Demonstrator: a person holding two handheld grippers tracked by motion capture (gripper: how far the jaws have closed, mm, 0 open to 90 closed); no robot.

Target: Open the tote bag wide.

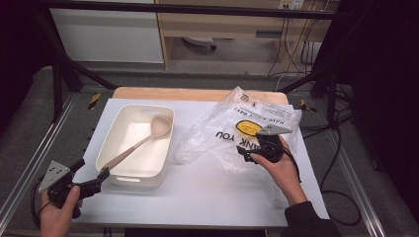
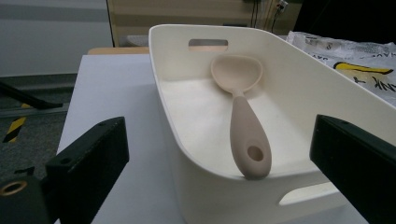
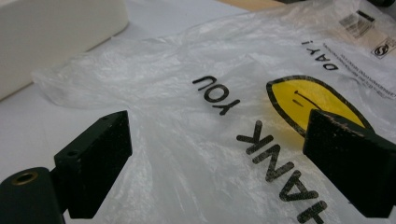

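Your left gripper (image 1: 91,178) sits at the near left corner of the white table (image 1: 207,187), its jaws spread apart with nothing between them, pointing at the near end of the white bin (image 1: 134,178). From your left gripper view the bin's near wall and handle slot stand directly ahead between the jaws. Inside the bin lies a beige spoon (image 1: 140,142), bowl up against the far wall, handle end propped on the near rim. Just right of the bin, its edge close to the bin's side, lies a crumpled clear plastic bag (image 1: 212,138) printed with "THANK YOU" and a yellow smiley face (image 1: 248,128), the print upside down to you. Your right gripper (image 1: 245,154) rests over the bag's right half, jaws wide apart and holding nothing; in your right gripper view the bag's wrinkled film runs under both jaws, and the bin's corner shows at upper left
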